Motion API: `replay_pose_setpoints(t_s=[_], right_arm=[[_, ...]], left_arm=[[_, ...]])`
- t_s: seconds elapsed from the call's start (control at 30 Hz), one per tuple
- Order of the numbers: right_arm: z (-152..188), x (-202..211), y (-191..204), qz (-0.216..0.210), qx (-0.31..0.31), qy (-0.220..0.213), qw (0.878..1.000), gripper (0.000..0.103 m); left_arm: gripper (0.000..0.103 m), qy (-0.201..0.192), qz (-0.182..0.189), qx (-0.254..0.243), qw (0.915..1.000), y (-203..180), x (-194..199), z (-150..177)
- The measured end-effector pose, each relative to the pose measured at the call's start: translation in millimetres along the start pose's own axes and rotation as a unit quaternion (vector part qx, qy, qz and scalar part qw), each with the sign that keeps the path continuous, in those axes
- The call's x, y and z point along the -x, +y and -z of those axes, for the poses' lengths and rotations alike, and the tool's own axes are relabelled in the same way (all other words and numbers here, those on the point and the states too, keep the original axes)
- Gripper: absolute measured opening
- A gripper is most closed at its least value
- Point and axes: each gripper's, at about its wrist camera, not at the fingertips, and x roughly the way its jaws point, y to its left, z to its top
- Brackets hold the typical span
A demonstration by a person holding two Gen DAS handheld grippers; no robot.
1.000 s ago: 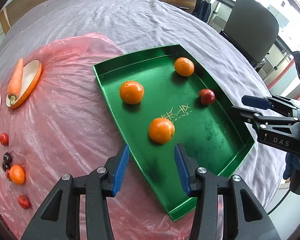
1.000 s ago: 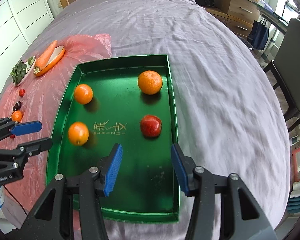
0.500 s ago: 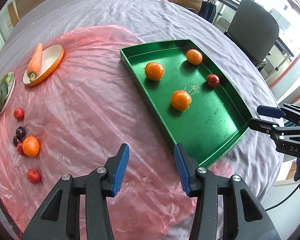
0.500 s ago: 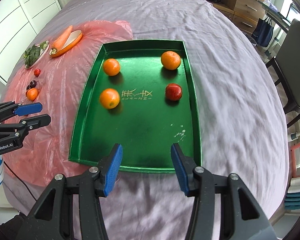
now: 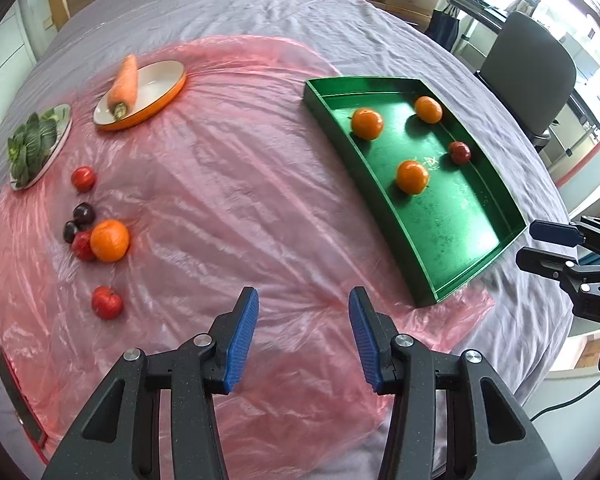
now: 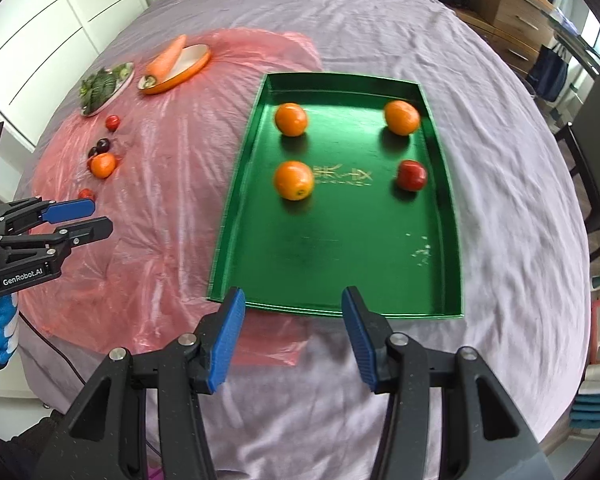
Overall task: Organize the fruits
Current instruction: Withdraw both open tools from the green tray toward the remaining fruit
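Observation:
A green tray [image 5: 456, 224] [image 6: 340, 248] holds three oranges [image 5: 412, 176] [image 6: 294, 180] and one red fruit [image 5: 459, 152] [image 6: 411, 175]. Left of it, on a pink plastic sheet [image 5: 228, 184], lie a loose orange [image 5: 109, 240] [image 6: 103, 165], several small red fruits [image 5: 107, 302] and two dark plums [image 5: 84, 213]. My left gripper [image 5: 303, 308] [image 6: 88, 218] hovers open over the sheet, nothing between its blue pads. My right gripper [image 6: 292, 300] [image 5: 540, 244] hangs open just short of the tray's near edge, also empty.
An orange-rimmed plate [image 5: 160, 80] carries a carrot [image 5: 125, 80], with a plate of leafy greens [image 5: 40, 144] beside it at the far left. Grey cloth [image 6: 520, 220] covers the surface. A chair [image 5: 528, 80] and drawers stand beyond the right edge.
Both grippers have drawn back from the tray, which now looks smaller and farther off. The left one has shifted left over the pink sheet, bringing the loose fruits into view. Jaws unchanged.

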Motion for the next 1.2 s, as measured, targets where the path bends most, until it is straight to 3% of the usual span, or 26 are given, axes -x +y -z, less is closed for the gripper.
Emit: replay_pose_setpoints(t_s=[0.63, 1.2], right_arm=[[-21, -26, 100, -0.071, 0.084, 0.016, 0.994, 0.084], [-60, -66, 181, -0.115, 0.174, 0.028, 0.978, 0.084]], left_arm=[[0.041, 0.018, -0.041, 0.070, 0.9966, 90, 11, 52], [0.041, 0.000, -0.062, 0.120, 0.9908, 145, 8, 68]])
